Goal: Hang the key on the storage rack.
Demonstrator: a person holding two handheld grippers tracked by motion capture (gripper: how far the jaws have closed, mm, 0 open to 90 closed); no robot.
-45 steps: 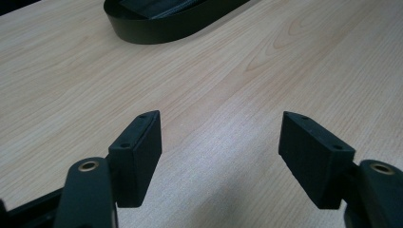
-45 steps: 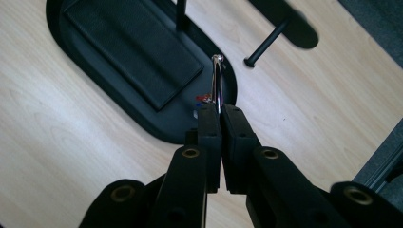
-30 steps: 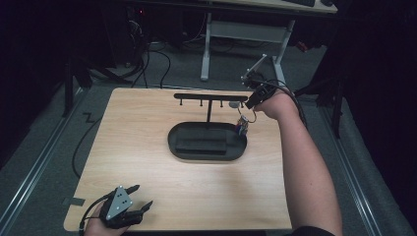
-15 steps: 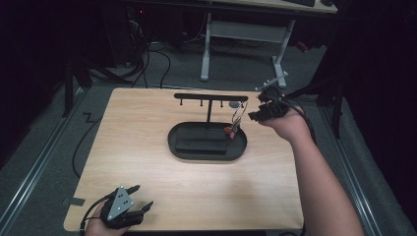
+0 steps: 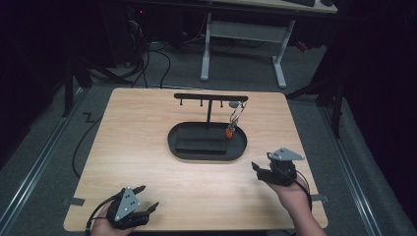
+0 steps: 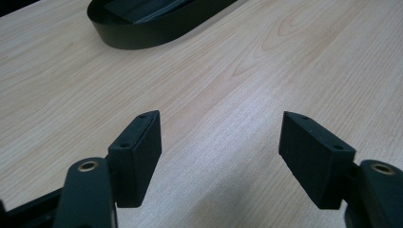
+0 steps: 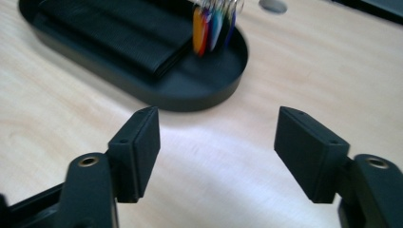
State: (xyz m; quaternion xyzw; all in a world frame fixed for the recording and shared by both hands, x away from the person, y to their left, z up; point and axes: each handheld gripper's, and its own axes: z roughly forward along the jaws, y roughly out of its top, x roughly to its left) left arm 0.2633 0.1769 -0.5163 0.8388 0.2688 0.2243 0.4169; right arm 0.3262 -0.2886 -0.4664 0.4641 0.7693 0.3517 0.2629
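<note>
A bunch of coloured key tags (image 5: 231,125) hangs from the right-hand hook of a black T-shaped rack (image 5: 209,98), over the right end of a black oval tray (image 5: 172,142). In the right gripper view the tags (image 7: 211,26) dangle just above the tray (image 7: 199,97). My right gripper (image 5: 261,163) is low over the table's front right, well short of the tray. Its jaws have just been opening, and my right gripper (image 7: 216,126) stands open with bare wood between the pads. My left gripper (image 5: 149,196) rests at the front left, and here too my left gripper (image 6: 218,128) is open and holds nothing.
A ridged black block (image 5: 199,144) lies in the tray. The rack's other hooks are bare. A small grey disc (image 7: 273,5) sits behind the tray. Cables trail on the dark floor to the left, and a desk frame (image 5: 243,34) stands beyond the table.
The right gripper let go of the key bunch at the rack's right hook, drew back and down to the front right of the table, and opened. The left gripper stayed put.
</note>
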